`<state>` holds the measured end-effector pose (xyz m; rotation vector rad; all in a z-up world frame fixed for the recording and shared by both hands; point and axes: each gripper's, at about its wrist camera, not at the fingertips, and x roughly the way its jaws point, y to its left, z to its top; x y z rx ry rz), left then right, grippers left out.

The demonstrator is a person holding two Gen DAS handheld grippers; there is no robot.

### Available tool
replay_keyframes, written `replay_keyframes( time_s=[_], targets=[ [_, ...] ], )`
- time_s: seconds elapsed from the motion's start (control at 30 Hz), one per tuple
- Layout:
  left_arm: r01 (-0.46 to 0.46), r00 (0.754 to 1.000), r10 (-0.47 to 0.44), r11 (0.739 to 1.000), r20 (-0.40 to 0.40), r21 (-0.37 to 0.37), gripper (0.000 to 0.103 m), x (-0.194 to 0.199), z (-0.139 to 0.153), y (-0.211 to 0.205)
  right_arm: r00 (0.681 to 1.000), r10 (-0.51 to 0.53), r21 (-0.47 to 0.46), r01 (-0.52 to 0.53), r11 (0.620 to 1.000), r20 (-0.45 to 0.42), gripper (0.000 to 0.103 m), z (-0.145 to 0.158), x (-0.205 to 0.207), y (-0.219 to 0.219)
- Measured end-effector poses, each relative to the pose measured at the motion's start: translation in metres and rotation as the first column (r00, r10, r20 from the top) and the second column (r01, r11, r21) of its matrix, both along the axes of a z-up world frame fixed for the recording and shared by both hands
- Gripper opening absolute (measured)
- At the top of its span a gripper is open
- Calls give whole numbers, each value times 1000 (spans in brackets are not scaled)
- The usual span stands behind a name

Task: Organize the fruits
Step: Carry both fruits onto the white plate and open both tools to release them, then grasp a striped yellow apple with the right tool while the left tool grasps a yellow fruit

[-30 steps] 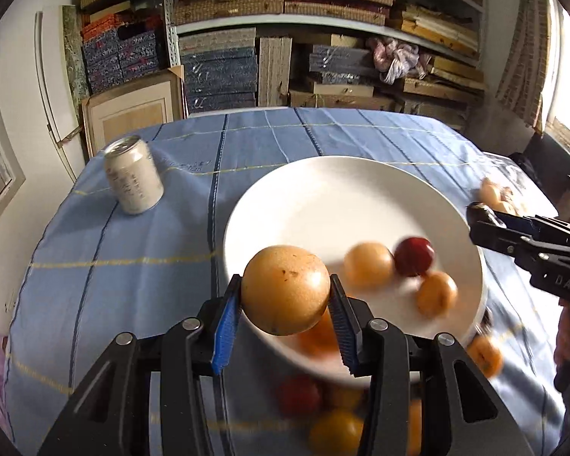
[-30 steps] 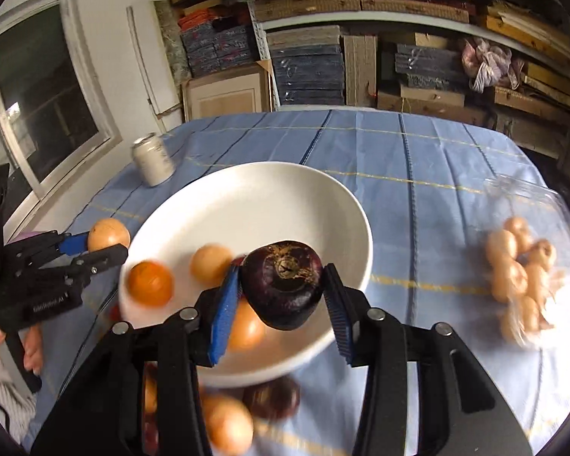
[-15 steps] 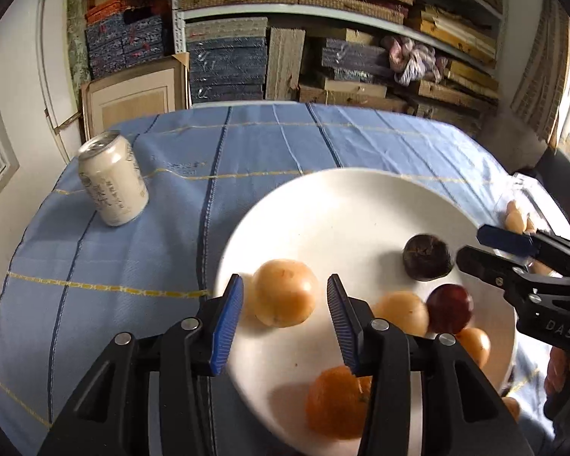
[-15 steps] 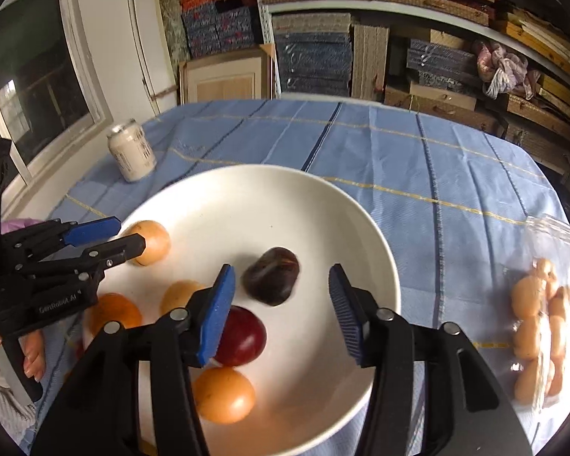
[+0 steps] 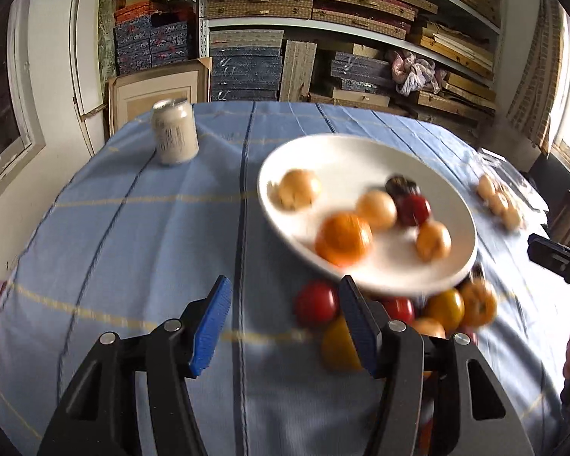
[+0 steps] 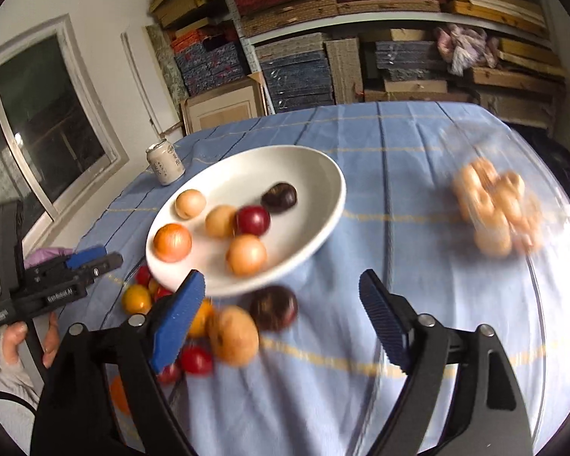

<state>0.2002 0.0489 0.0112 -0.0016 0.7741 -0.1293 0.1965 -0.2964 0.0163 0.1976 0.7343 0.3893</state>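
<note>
A white plate (image 5: 345, 152) (image 6: 322, 174) on the blue tablecloth holds several fruits: an orange (image 5: 343, 238) (image 6: 172, 242), pale round fruits (image 5: 299, 189) (image 6: 190, 203), a red one (image 5: 413, 210) (image 6: 252, 220) and a dark purple one (image 5: 400, 186) (image 6: 279, 197). Several loose fruits lie on the cloth at the plate's near edge (image 5: 317, 307) (image 6: 233, 334). My left gripper (image 5: 285, 323) is open and empty above the cloth, left of the loose pile. My right gripper (image 6: 281, 319) is open and empty above a dark fruit (image 6: 274, 307).
A pale drink can (image 5: 174, 131) (image 6: 165, 167) stands at the far left of the table. A clear bag of pale fruits (image 5: 499, 201) (image 6: 493, 212) lies at the right. Shelves of stacked boxes (image 5: 322, 38) fill the wall behind.
Both grippers let go of their fruits onto the plate, opened, and have pulled back toward the near edge of the table. The pale fruit and the dark fruit now rest on the plate.
</note>
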Motion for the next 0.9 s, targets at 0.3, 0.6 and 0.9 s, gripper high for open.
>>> replay_keyframes(
  time_s=[0.3,0.6,0.9],
  targets=[
    [14,1000,-14,1000,13,-5,60,-12,-15,-10,999,-27,73,29,997,-25,88,-15,-23,-20],
    [105,994,-105,993,9,48,66,-16,-29,-31,999,-13,47,14,999,-31,88,-14,-20,-16],
    [148,988,-146,989,-54,29,45,-9,-37,-33,999,6,12,-6,1000,-37,88,-19,-20,-3]
  ],
)
